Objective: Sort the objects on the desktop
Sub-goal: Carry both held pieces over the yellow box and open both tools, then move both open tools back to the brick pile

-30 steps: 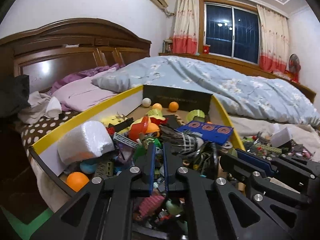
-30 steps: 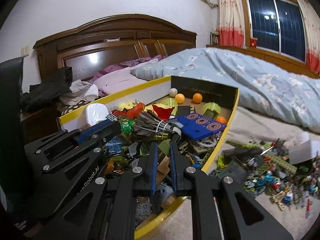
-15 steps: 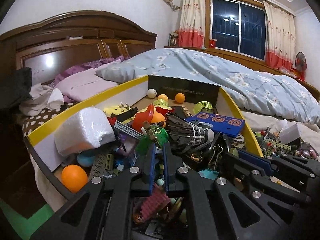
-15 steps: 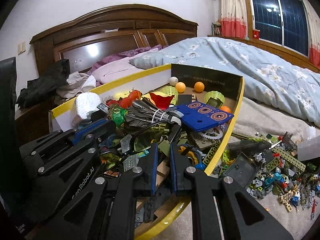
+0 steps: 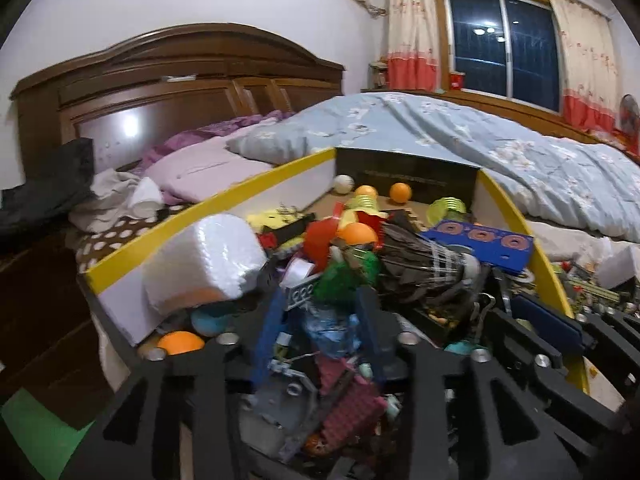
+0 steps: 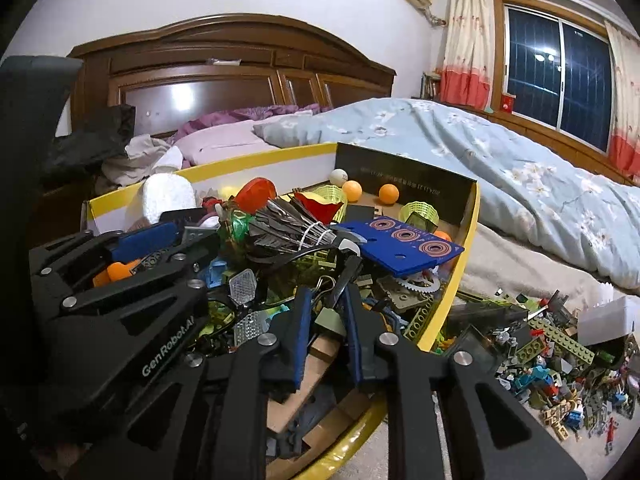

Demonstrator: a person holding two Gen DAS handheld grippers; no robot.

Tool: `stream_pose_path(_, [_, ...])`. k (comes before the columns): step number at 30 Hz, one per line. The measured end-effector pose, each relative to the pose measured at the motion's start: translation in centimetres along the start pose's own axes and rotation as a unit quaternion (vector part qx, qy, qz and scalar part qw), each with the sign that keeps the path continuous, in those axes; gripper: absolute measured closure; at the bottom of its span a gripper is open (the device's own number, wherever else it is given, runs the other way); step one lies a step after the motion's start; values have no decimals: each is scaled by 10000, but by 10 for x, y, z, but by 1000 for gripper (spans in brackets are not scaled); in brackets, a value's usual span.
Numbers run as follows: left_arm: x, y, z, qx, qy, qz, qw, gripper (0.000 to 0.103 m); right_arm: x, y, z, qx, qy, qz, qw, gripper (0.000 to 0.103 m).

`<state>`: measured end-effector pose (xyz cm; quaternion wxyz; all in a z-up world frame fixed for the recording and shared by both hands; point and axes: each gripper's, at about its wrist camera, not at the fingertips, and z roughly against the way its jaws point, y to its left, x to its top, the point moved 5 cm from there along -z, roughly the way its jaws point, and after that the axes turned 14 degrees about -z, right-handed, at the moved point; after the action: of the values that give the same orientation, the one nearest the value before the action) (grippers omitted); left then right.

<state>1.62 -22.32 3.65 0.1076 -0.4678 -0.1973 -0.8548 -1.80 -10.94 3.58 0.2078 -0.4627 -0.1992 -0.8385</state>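
The yellow-rimmed box (image 6: 460, 248) on the bed brims with light, rigid toys; at its 9 o'clock lies crumbly white foam (image 5: 200, 260), best held across flat faces. At centre the fragile shuttlecock (image 6: 296, 226) wants gripping by its cork. Left gripper (image 5: 320, 320) gapes wide, right gripper (image 6: 326, 316) partly; both empty.

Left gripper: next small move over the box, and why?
Probably ease the left gripper down a little and close. Its jaws stand open over the piled toys, straddling a pale blue piece just below the green transparent piece, with nothing held yet. The right gripper, also open, hovers nearer the box's yellow rim, so it seems clear of that path.
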Motion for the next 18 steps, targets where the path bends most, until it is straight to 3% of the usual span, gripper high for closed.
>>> stream_pose_path(2, [0,5,-1,134,55,130,9998,48,1,1,1,-17,28,-16,10000,81])
stream_pose_path(8, [2,11,7,352,-7,242,9991,48,4,1,6,-203,22,-44,9998,70])
stream_pose_path(10, [4,14,15,498,-184,247,9983,46,8,-1,10,-266,-90,-103,9996,61])
stream_pose_path(12, [7,19,22,646,-358,264,9969,42,13,-7,16,-489,-272,-205,9982,35])
stream_pose_path(14, [8,25,27,639,-459,356,9963,36,18,-13,21,-509,-413,-370,9972,21])
stream_pose_path(18, [11,25,32,363,-408,502,9972,32,31,-22,36,-366,-571,-652,9956,15])
